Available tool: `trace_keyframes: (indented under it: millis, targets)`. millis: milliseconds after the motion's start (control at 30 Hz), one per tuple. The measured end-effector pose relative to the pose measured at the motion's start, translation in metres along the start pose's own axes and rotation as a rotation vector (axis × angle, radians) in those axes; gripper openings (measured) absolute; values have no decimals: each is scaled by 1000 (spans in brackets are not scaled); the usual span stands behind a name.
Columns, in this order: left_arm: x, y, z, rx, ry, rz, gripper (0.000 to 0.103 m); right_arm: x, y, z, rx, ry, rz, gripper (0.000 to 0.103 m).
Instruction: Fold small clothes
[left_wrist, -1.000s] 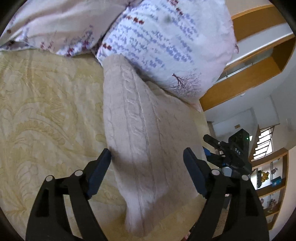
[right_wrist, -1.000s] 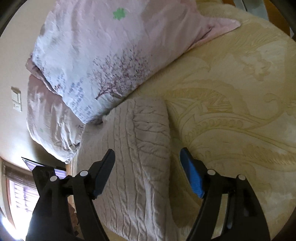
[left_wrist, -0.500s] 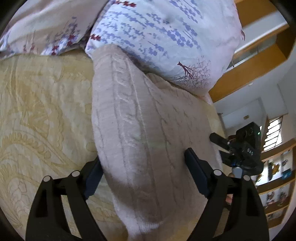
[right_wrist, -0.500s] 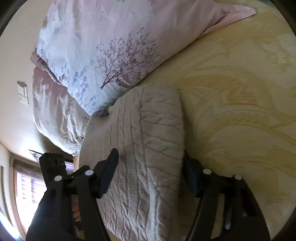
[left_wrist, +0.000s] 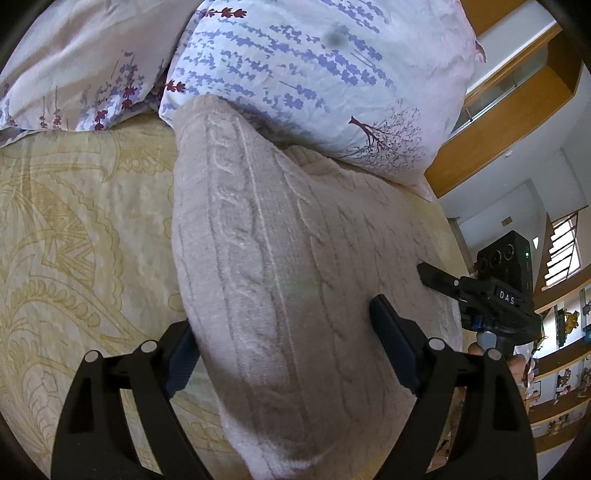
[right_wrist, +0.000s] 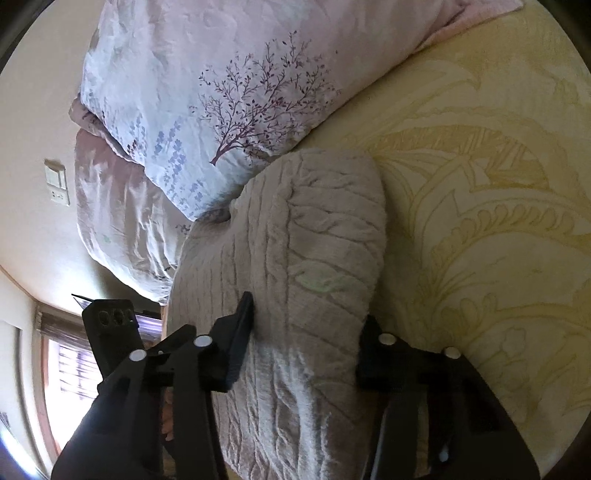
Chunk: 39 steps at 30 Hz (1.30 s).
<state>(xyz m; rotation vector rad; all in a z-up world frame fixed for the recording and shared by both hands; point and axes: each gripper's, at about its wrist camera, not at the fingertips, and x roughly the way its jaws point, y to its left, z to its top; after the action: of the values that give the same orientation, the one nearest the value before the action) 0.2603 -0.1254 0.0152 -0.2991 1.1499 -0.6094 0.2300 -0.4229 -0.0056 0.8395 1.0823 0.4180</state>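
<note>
A beige cable-knit sweater (left_wrist: 280, 266) lies folded on the yellow patterned bedspread (left_wrist: 74, 236), its far end tucked against the pillows. My left gripper (left_wrist: 284, 343) is open, its jaws straddling the sweater's thick folded edge, one on each side. In the right wrist view the same sweater (right_wrist: 317, 251) fills the middle. My right gripper (right_wrist: 306, 336) is open, with one jaw pressed on top of the knit and the other under its edge against the bedspread (right_wrist: 480, 221). The right gripper also shows in the left wrist view (left_wrist: 480, 291) at the sweater's far side.
Two floral pillows (left_wrist: 314, 74) lie at the head of the bed, touching the sweater's far end; they also show in the right wrist view (right_wrist: 229, 85). Wooden shelving (left_wrist: 517, 122) and a stair rail stand beyond the bed's right side. A wall switch (right_wrist: 57, 184) is at left.
Both grippers have moved forward onto the sweater: a second ago they hovered short of it, and now their jaws straddle its folded edges. The right jaws have narrowed around the fold.
</note>
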Motion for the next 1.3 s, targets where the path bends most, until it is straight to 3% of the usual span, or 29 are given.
trace_keyframes:
  millis: [100,233,400,567,733,900,967,1067,1167,1300]
  targets:
    - [1,0,0,-7,-5,-7,76,-1,1,-3,-3,-15,19,37]
    - [-12,4,-4,-4,-40,-36,49,-5,8,-10,0,-42,71,33]
    - [-37,12,-13,-5,-67,-134,40,-11,33,-26,-37,-63,137,31]
    - [-78,35,-26,-5,-97,-169,40,6,68,-47,-100,-50,164,29]
    - [-129,67,-32,22,-181,-101,40,47,114,-59,-220,-33,148,27]
    - [-142,118,-25,-34,-189,-30,43,99,137,-68,-320,-30,21,25]
    - [-130,150,-26,-148,-143,-22,46,115,131,-66,-299,-8,-52,24]
    - [-125,176,-31,-251,-142,-107,53,118,118,-61,-213,27,-18,27]
    - [-135,177,-34,-241,-178,-85,59,102,110,-51,-155,5,18,34]
    - [-163,166,-39,-184,-288,29,72,99,101,-33,-81,-19,50,40]
